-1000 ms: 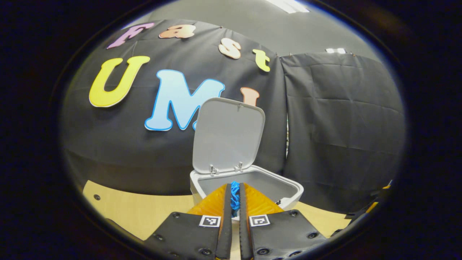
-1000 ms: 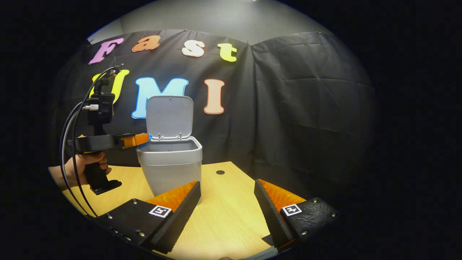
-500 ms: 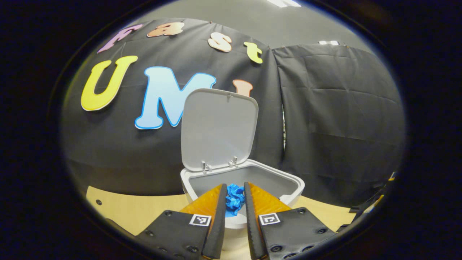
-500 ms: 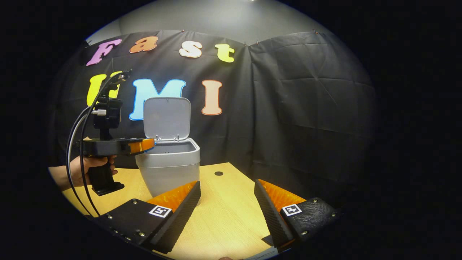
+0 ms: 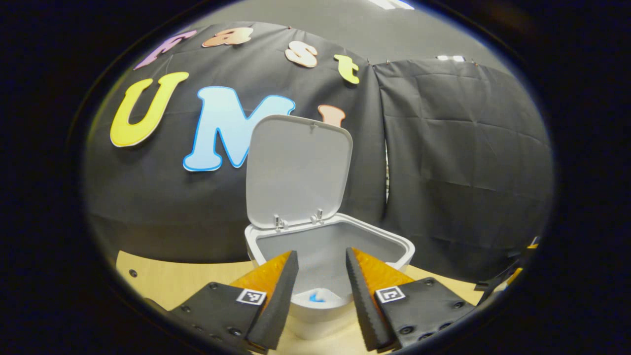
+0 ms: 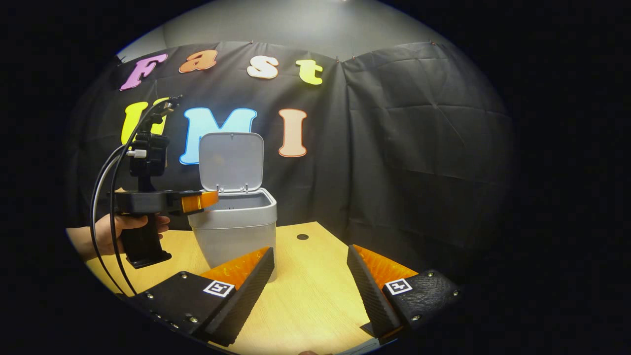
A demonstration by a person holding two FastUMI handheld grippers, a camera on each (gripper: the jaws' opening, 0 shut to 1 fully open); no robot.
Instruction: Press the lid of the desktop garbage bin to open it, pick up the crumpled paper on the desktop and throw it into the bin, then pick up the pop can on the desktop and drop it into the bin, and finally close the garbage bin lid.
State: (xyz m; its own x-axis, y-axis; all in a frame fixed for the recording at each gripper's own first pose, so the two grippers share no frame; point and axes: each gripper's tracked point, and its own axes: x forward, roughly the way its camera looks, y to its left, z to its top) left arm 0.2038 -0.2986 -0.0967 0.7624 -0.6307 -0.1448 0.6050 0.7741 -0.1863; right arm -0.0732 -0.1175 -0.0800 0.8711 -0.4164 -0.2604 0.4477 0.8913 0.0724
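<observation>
The grey desktop bin [image 5: 394,246] stands on the wooden table with its lid [image 5: 298,170] swung up. My left gripper [image 5: 321,261] hangs open just over the bin's near rim. A scrap of blue crumpled paper [image 5: 315,297] lies low inside the bin, between and below the fingers. In the right gripper view the same bin [image 6: 235,231] sits at centre left with its lid [image 6: 230,161] upright, and the left gripper [image 6: 209,199], held by a hand [image 6: 106,231], reaches over the rim. My right gripper [image 6: 310,254] stays open low above the table, nothing between its fingers.
The wooden tabletop [image 6: 305,291] stretches in front of the bin, with a small round hole [image 6: 302,236] behind it to the right. Black cloth walls close off the back and right side. Cables [image 6: 101,197] trail from the left gripper.
My left gripper went from shut on the blue paper to open; the paper dropped into the bin. The right gripper stayed where it was.
</observation>
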